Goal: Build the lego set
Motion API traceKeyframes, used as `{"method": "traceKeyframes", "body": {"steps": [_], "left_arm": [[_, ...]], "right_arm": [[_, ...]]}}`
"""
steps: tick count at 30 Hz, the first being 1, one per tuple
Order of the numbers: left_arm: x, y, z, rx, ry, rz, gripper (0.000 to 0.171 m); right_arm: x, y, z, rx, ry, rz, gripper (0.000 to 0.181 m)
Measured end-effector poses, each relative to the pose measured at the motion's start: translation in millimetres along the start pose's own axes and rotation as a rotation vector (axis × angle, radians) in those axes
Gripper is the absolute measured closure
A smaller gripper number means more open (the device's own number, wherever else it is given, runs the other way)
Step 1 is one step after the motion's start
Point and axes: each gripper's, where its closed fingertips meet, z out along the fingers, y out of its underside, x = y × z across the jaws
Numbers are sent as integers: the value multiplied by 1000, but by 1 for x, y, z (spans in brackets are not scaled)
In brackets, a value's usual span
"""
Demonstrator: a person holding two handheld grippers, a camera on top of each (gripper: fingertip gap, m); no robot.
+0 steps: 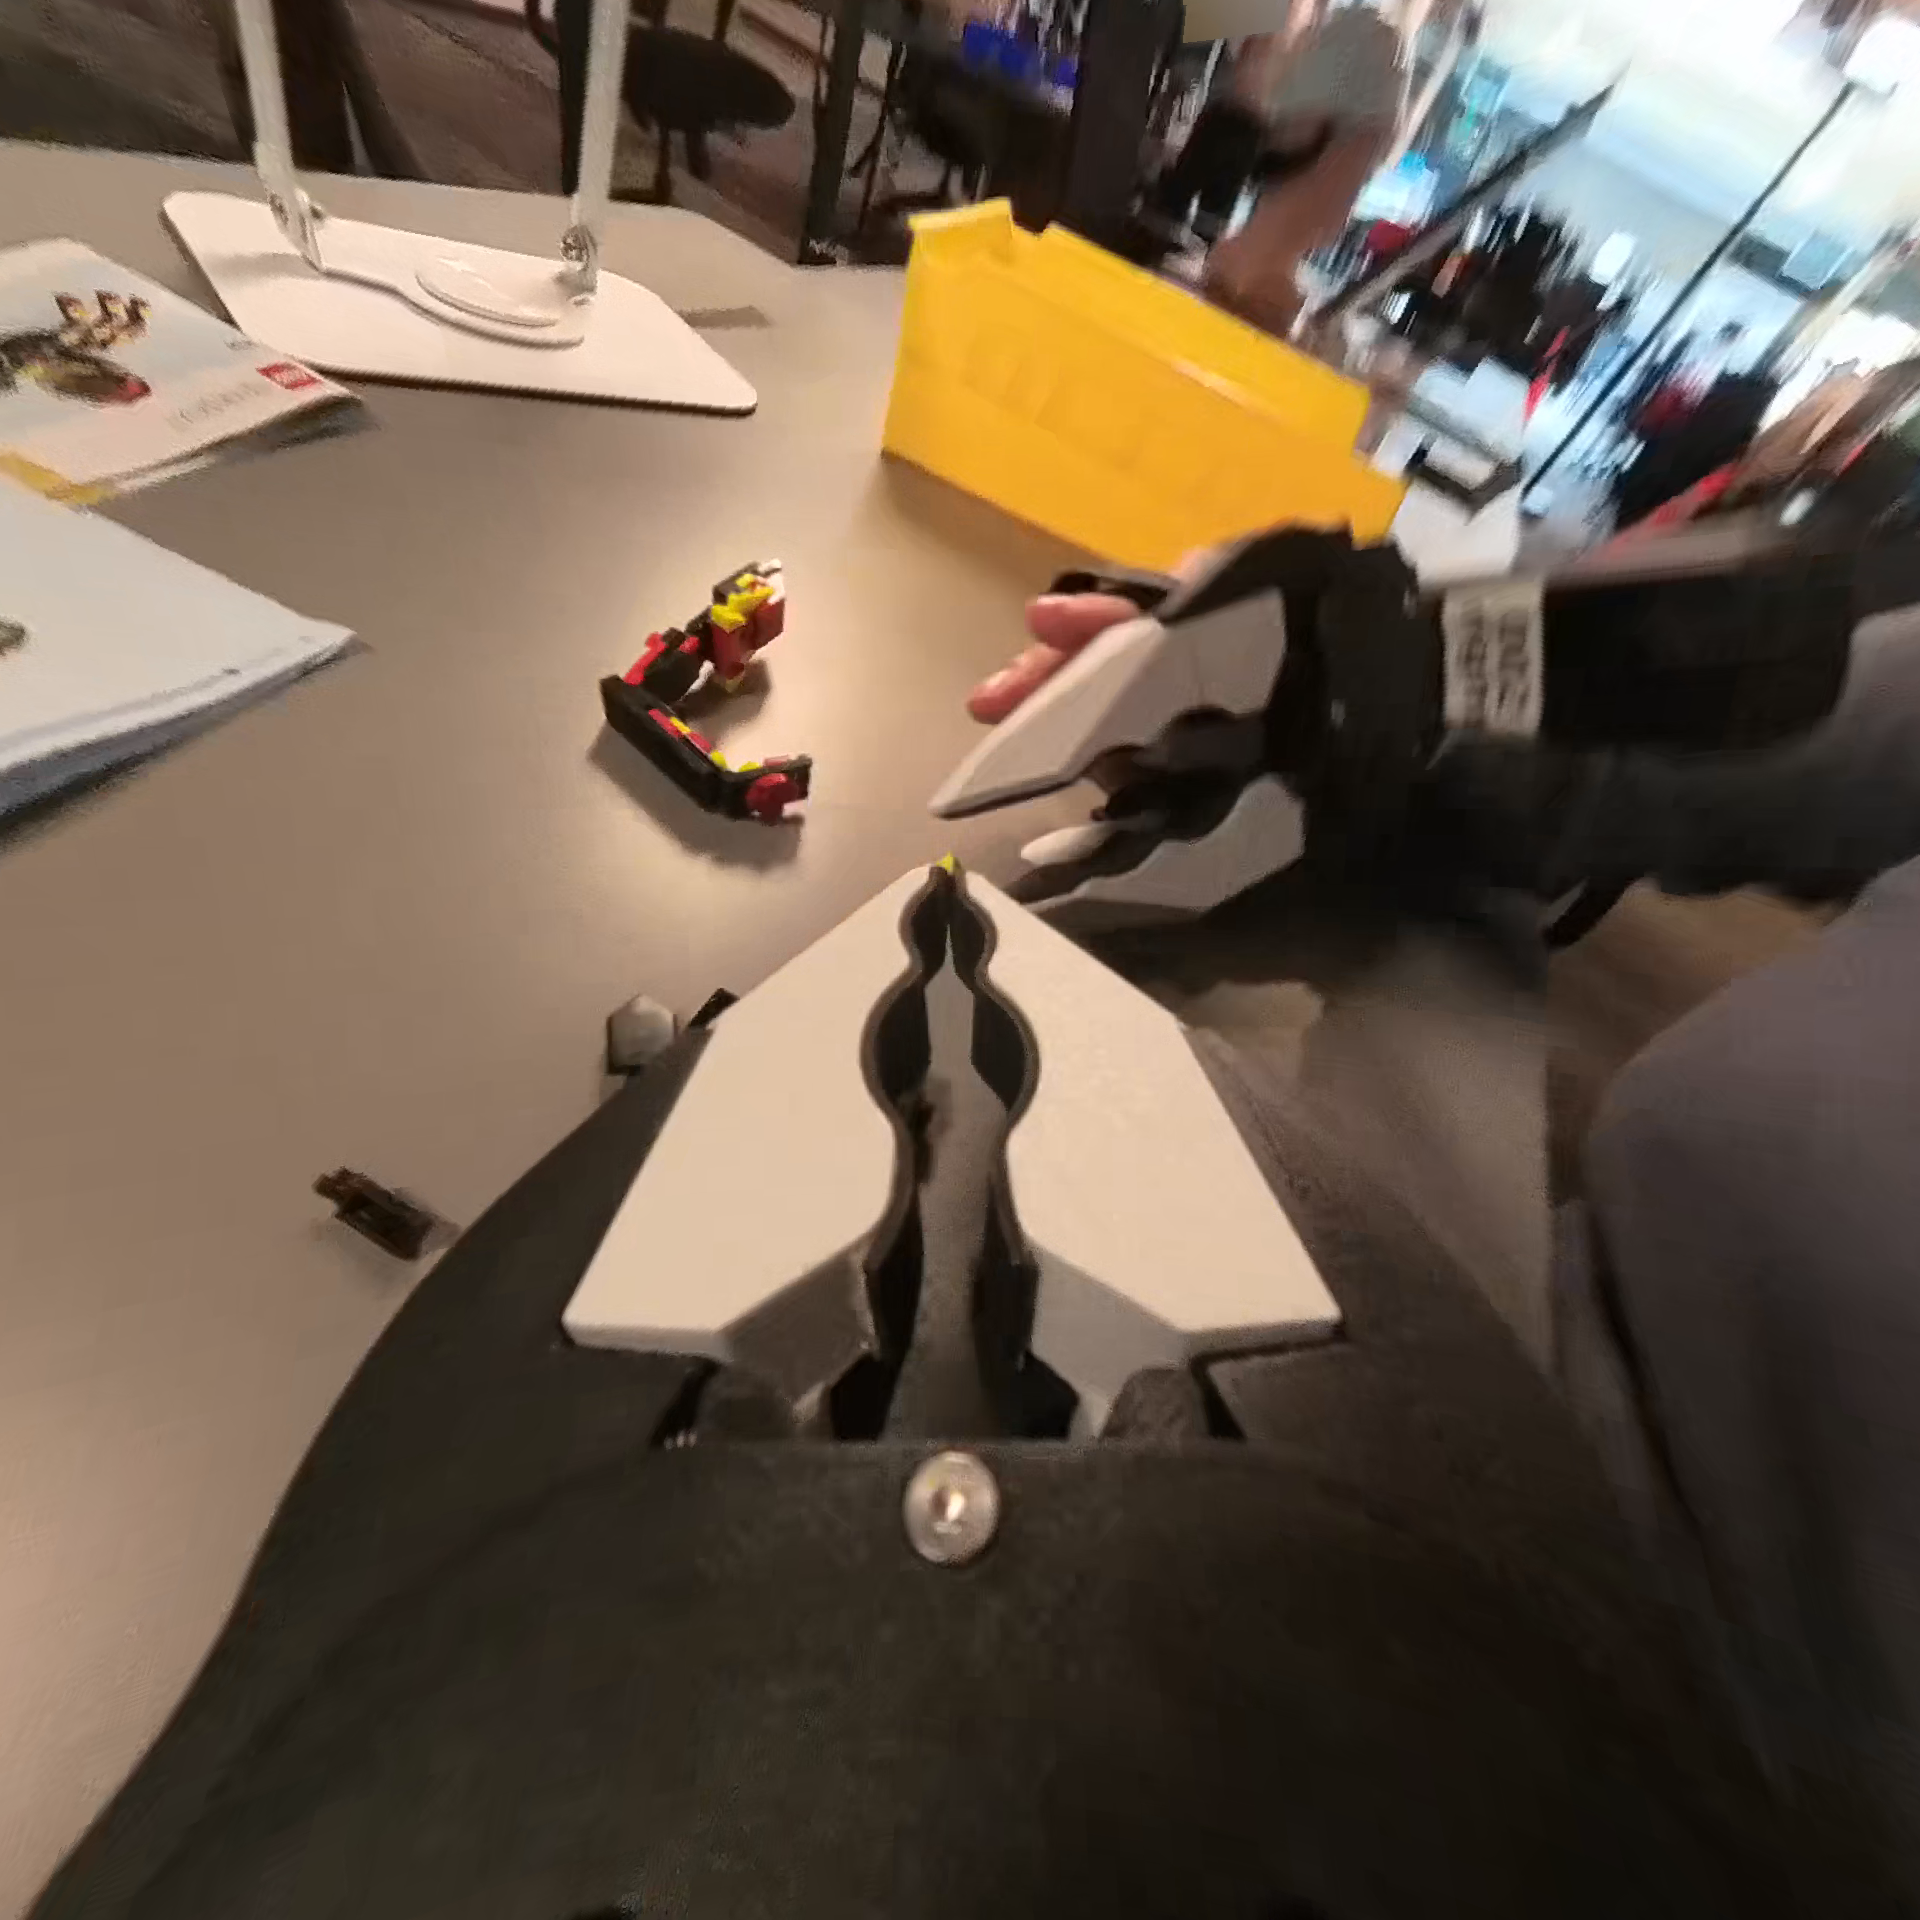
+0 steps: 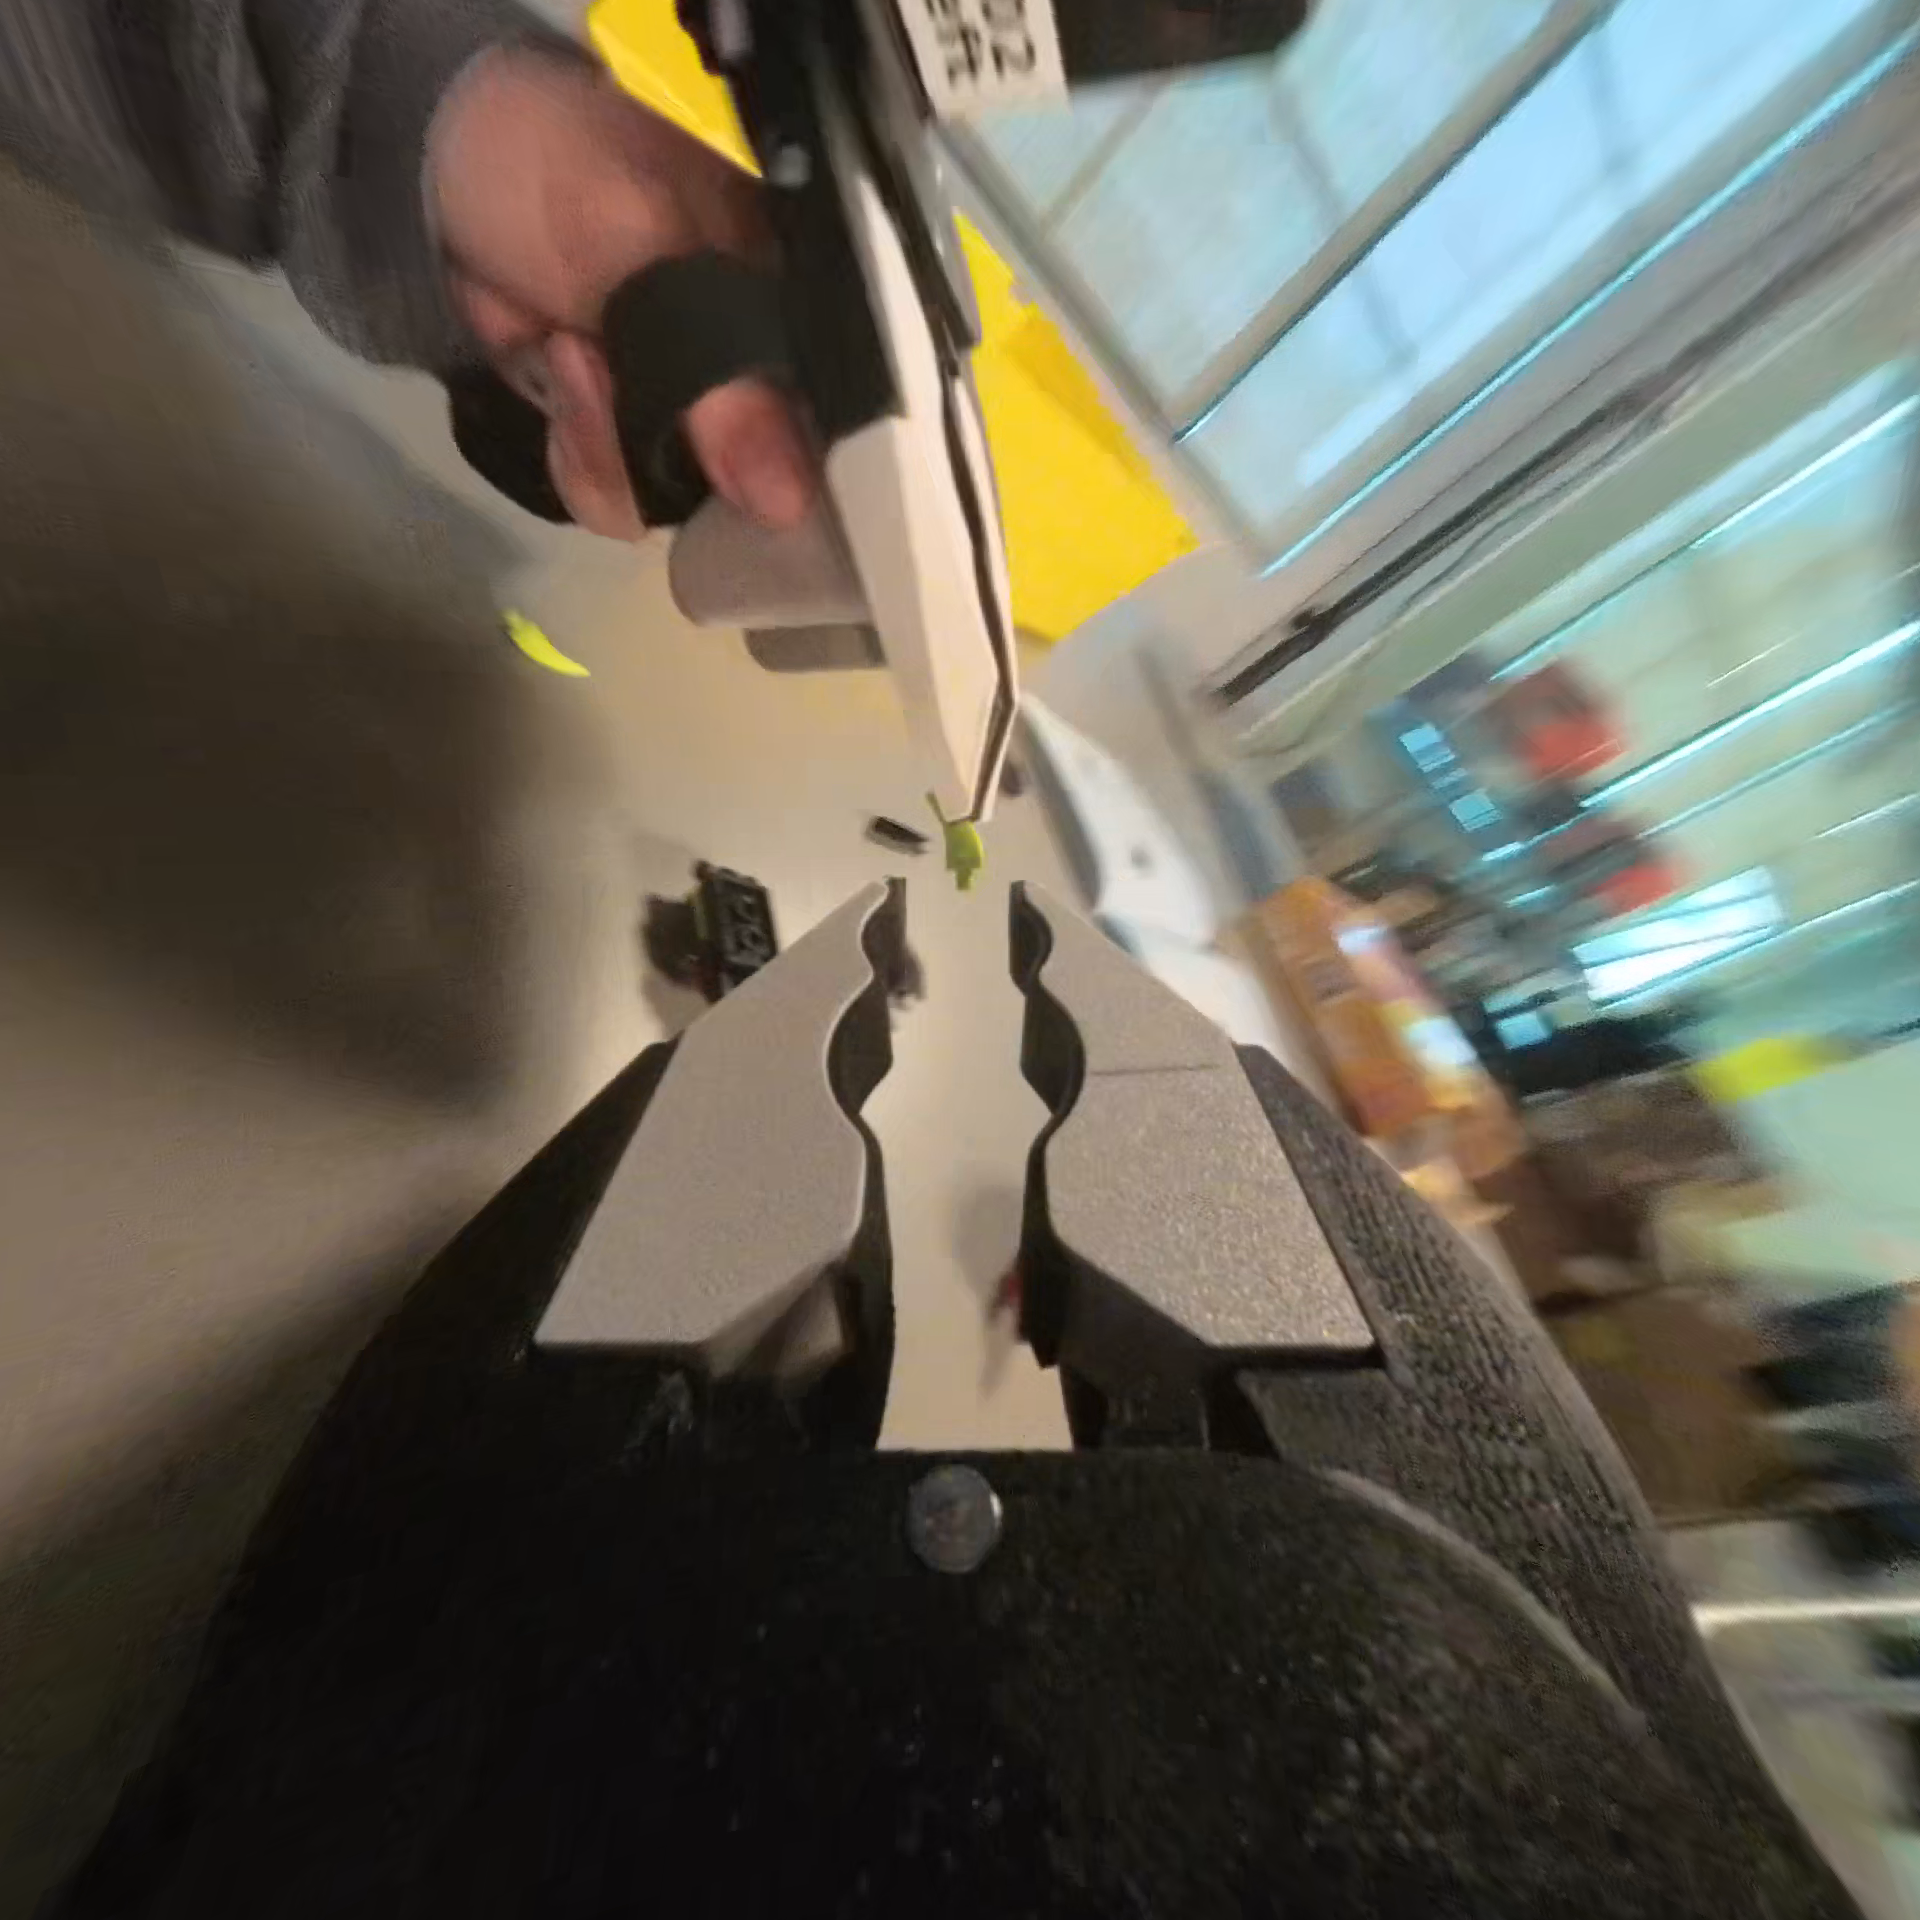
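While your left gripper (image 1: 948, 883) pinches a small lime-green piece (image 2: 962, 847) at the very tips of its jaws, which are pressed together on it, you look to be partway through a hand-over or alignment of that piece.

- Right gripper (image 2: 954, 894): jaws spread, holding nothing, tips just short of the green piece, which hangs between and slightly beyond them.
- Next move, as I judge it: bring your open jaws around the piece squarely before you close; it is tiny and could twist or drop.
- Beyond the left jaws, on the surface (image 1: 416, 644): the part-built red, black and yellow model (image 1: 717, 691), untouched.
- Beside them, nearer you: a dark loose piece (image 1: 372, 1210).
- Farther out: a yellow bin (image 1: 1101, 405) and instruction booklets (image 1: 135, 353).
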Motion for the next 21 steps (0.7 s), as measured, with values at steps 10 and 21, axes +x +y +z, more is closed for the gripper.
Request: {"method": "traceKeyframes", "body": {"steps": [10,21], "left_arm": [[16,10,9,-203,-7,276,171],[22,-3,2,-50,127,111,159]], "right_arm": [[-17,4,1,-18,-278,431,179],[-6,-14,-7,121,-347,626,180]]}}
